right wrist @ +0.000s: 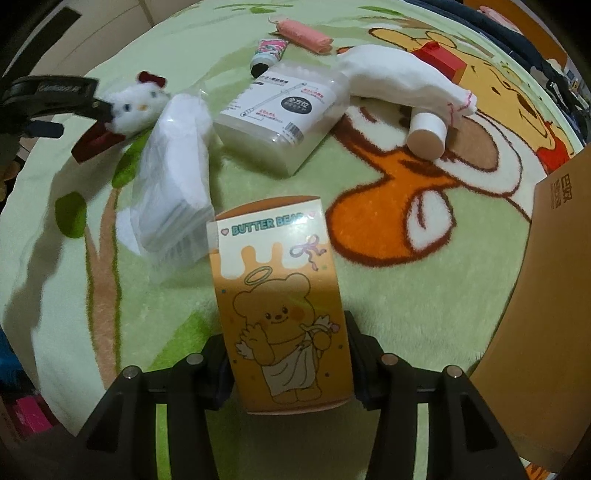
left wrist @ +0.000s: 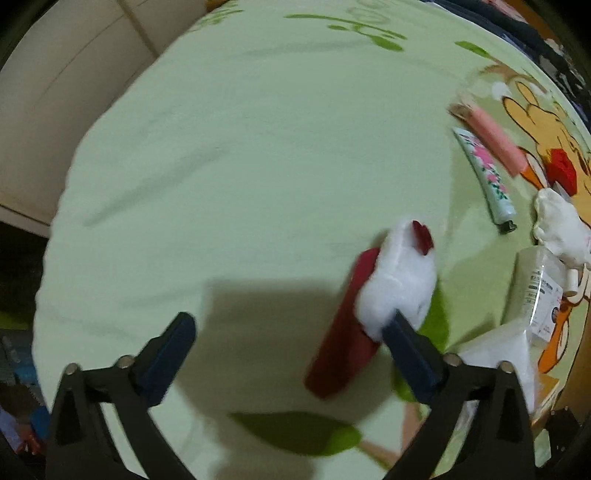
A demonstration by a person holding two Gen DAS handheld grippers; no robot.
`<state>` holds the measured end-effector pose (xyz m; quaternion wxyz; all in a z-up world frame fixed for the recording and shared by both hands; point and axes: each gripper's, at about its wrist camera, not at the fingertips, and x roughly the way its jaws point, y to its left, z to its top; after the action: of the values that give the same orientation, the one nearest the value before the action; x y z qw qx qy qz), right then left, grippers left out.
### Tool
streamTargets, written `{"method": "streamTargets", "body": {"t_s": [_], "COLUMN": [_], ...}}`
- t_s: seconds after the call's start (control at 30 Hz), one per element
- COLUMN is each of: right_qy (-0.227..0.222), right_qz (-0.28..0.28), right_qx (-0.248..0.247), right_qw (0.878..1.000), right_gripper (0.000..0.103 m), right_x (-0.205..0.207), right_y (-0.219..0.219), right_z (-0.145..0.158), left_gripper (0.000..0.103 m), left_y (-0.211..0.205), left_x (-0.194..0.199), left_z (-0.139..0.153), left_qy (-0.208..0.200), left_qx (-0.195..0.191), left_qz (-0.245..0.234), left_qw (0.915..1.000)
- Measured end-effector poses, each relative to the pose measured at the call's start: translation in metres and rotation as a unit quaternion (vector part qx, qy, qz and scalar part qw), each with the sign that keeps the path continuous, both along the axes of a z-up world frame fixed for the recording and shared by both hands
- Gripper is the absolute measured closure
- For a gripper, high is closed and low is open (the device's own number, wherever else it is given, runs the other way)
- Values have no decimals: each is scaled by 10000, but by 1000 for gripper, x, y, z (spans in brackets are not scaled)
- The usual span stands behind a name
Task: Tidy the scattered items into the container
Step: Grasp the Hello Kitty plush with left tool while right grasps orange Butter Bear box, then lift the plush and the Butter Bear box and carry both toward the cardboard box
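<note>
My right gripper (right wrist: 290, 373) is shut on an orange Butter Bear box (right wrist: 280, 302), held above the green blanket. A brown cardboard box (right wrist: 546, 314) stands at the right. My left gripper (left wrist: 291, 336) is open; its right finger touches a white plush cat with a red bow (left wrist: 399, 280) lying on a red pouch (left wrist: 343, 332). The plush also shows in the right wrist view (right wrist: 136, 107), with the left gripper's fingertip against it.
On the blanket lie a bag of cotton pads (right wrist: 173, 173), a clear swab box (right wrist: 284, 114), a floral tube (right wrist: 269, 51), a pink roll (right wrist: 303, 35), a white sock (right wrist: 402, 81), a white cylinder (right wrist: 426, 134) and a red block (right wrist: 439, 59).
</note>
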<state>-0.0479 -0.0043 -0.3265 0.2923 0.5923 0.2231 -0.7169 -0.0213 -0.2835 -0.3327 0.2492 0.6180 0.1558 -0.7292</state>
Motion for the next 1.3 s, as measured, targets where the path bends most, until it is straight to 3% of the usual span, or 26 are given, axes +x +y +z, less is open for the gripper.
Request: {"method": "streamTargets", "body": {"t_s": [0.1, 0.2, 0.33, 0.63, 0.7, 0.77, 0.83, 1.0, 1.3], "right_qy": [25, 24, 24, 62, 85, 116, 129, 128, 220], "right_qz": [-3, -13, -25, -31, -13, -5, -46, -204, -615], "right_qx": [6, 4, 2, 42, 45, 35, 2, -100, -320], "right_qw": [10000, 10000, 10000, 10000, 10000, 9999, 9999, 9997, 9974], "right_gripper": [52, 52, 52, 52, 53, 54, 54, 54, 54], "right_x": [0, 0, 0, 0, 0, 1, 1, 0, -4], "right_y": [0, -1, -1, -7, -8, -10, -10, -10, -10], "right_z": [1, 3, 5, 10, 13, 17, 23, 40, 89], "left_gripper": [0, 0, 0, 1, 17, 51, 66, 70, 71], "left_y": [6, 24, 51, 67, 71, 74, 77, 82, 107], "left_x": [-5, -4, -11, -11, -10, -10, -10, -7, 0], "left_z": [6, 24, 13, -6, -10, -14, -18, -17, 15], "left_qy": [132, 339, 96, 11, 1, -10, -20, 15, -83], "left_qx": [201, -26, -141, -132, -124, -117, -110, -8, -240], "left_qz": [-184, -570, -1140, -1145, -1132, -1119, -1106, -1003, -1147], "left_qw": [9995, 9978, 9933, 9933, 9935, 9937, 9938, 9950, 9931]}}
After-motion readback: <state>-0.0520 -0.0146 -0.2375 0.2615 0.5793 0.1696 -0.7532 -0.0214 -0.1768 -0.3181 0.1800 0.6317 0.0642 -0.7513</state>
